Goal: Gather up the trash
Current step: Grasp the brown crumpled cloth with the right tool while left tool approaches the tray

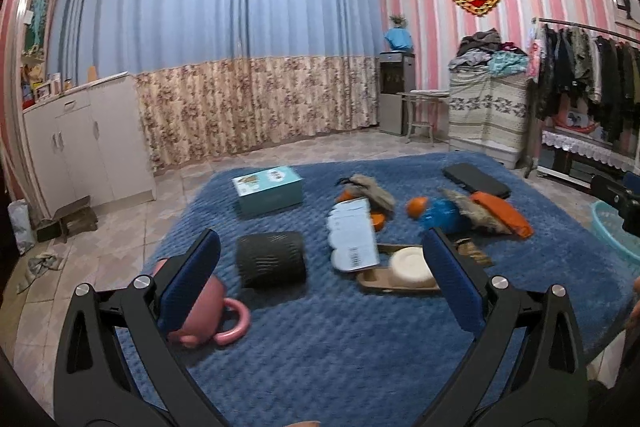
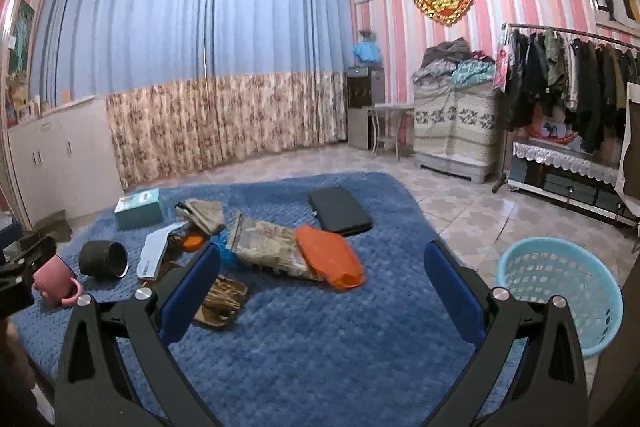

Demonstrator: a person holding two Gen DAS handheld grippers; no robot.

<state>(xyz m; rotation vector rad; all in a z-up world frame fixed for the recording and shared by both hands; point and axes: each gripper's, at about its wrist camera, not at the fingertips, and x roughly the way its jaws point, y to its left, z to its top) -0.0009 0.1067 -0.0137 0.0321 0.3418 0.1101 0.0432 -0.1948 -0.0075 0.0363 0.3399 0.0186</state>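
Trash lies scattered on a blue quilted blanket [image 1: 320, 327]: a white paper package [image 1: 354, 235], an orange wrapper [image 2: 330, 255] on a crumpled tan bag [image 2: 266, 241], a blue wad [image 1: 444, 217], orange peel [image 1: 418, 206], and a brown tray with a white disc [image 1: 408, 265]. A light blue mesh basket [image 2: 560, 287] stands on the floor to the right of the blanket. My left gripper [image 1: 320, 267] is open above the blanket, near the pink mug [image 1: 204, 311]. My right gripper [image 2: 322, 279] is open and empty above the blanket, left of the basket.
A black cylinder [image 1: 271, 259], a teal box [image 1: 267, 190] and a black flat case [image 2: 339, 209] also lie on the blanket. A white cabinet [image 1: 80, 147] stands at the left wall. A clothes rack [image 2: 568, 83] and a covered pile [image 2: 454, 119] stand at the right.
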